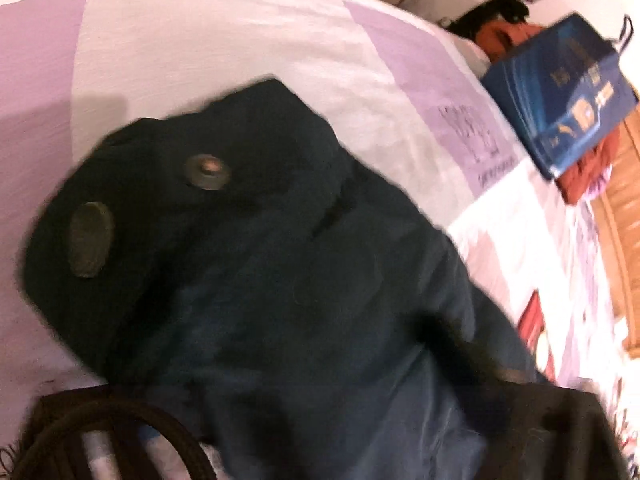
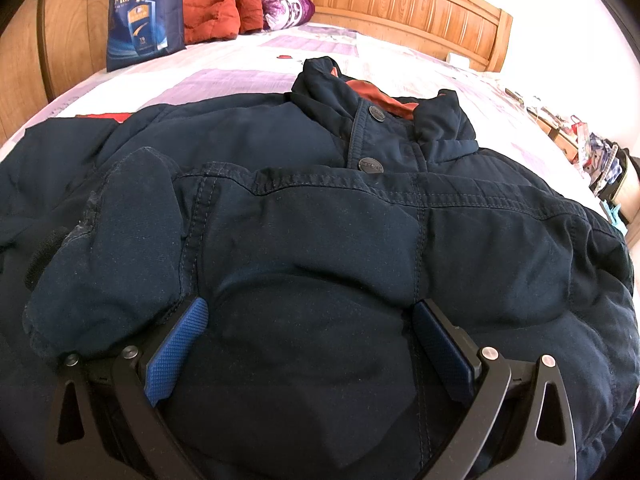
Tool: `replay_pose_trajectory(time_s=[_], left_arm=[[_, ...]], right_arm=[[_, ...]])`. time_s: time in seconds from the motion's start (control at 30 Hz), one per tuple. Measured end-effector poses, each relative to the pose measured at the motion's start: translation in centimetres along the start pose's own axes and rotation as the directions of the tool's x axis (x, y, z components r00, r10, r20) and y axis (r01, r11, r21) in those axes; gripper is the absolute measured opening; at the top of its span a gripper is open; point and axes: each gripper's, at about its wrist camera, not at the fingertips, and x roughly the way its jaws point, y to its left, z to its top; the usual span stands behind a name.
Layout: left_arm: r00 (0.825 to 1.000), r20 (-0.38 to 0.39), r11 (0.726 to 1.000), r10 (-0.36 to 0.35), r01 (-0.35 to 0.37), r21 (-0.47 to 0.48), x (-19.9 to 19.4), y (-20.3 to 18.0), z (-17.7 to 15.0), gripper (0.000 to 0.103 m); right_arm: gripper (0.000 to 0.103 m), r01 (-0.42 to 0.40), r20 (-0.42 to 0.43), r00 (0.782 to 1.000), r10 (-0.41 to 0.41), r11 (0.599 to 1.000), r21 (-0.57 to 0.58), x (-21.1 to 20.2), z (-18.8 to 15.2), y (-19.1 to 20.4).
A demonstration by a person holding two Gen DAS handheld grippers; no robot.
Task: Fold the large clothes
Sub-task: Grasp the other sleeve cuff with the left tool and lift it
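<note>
A large navy jacket (image 2: pixel 320 208) with metal snap buttons and an orange lining lies on the bed, its lower part folded up over the chest. My right gripper (image 2: pixel 310 308) is open, its blue pads (image 2: pixel 178 344) wide apart with jacket fabric bulging between them. In the blurred left wrist view a bunched part of the jacket (image 1: pixel 260 260) with snaps (image 1: pixel 208 172) fills the frame and hangs close to the camera over the bedspread. The left gripper's fingers are hidden under the fabric.
The bed has a purple and white bedspread (image 2: pixel 224 76) and a wooden headboard (image 2: pixel 400 4). A blue shopping bag (image 2: pixel 144 16) and an orange quilted garment (image 2: pixel 216 4) sit at the head of the bed. Clutter stands on the floor at right (image 2: pixel 600 160).
</note>
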Motion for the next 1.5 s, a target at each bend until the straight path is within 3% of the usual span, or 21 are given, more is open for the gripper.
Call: replay_pose_trajectory(time_s=[0.07,0.13,0.2,0.47,0.67,0.83,1.0,1.1,1.17,1.23,1.33,1.5], left_arm=[[0.999,0.009,0.999,-0.049,0.049,-0.009,-0.8,0.4,0.1,0.037],[0.999,0.026,0.998,-0.03,0.028,0.062,-1.7,-0.4,0.0,0.03],[0.997,0.075,0.981,0.023,-0.037,0.188,-3.1,-2.5,-0.6,0.025],[0.972,0.23,0.882,0.04,-0.143,0.449,-9.4,-9.0,-1.9,0.019],[0.968,0.244,0.827,-0.058,-0.09,0.554,-13.9,-14.4,-3.4,0.018],[0.962,0.226,0.744,-0.155,-0.037,0.667,-17.2,-21.6,-6.8,0.018],[0.954,0.162,0.639,-0.252,0.039,0.768,-19.8,-28.7,-12.4,0.017],[0.946,0.105,0.566,-0.308,0.094,0.819,-20.7,-32.8,-17.0,0.017],[0.939,0.057,0.52,-0.338,0.136,0.844,-21.0,-35.4,-20.6,0.017],[0.934,0.013,0.493,-0.356,0.176,0.852,-20.9,-37.2,-23.6,0.017],[0.929,-0.064,0.434,-0.364,0.23,0.871,-19.6,-40.3,-30.4,0.017],[0.937,-0.152,0.34,-0.316,0.261,0.903,-15.5,-43.4,-41.6,0.017]], right_arm=[[0.103,-0.001,0.0,1.0,0.001,1.0,0.002,0.0,-0.1,0.0],[0.103,-0.004,0.001,1.0,0.004,1.0,0.004,0.0,-0.1,0.1],[0.103,-0.005,0.002,1.0,0.005,1.0,0.006,0.0,0.0,0.1],[0.103,-0.004,0.002,1.0,0.004,1.0,0.006,0.0,0.0,0.1],[0.103,0.001,-0.004,1.0,-0.001,1.0,0.002,0.2,0.1,0.1],[0.103,0.01,-0.034,0.999,-0.011,1.0,-0.012,0.5,0.6,0.4],[0.101,0.002,-0.104,0.995,-0.005,1.0,-0.029,-0.5,2.8,0.1],[0.099,0.018,0.017,1.0,-0.017,1.0,-0.022,-4.6,3.5,-1.3],[0.099,-0.003,0.054,0.999,0.002,1.0,0.021,-6.8,3.4,-3.5],[0.099,0.016,0.076,0.997,-0.019,0.999,0.039,-8.7,2.7,-6.0],[0.099,0.038,0.086,0.995,-0.044,0.997,0.069,-10.8,1.2,-9.7],[0.099,0.1,0.053,0.993,-0.107,0.988,0.117,-13.2,-2.8,-16.7]])
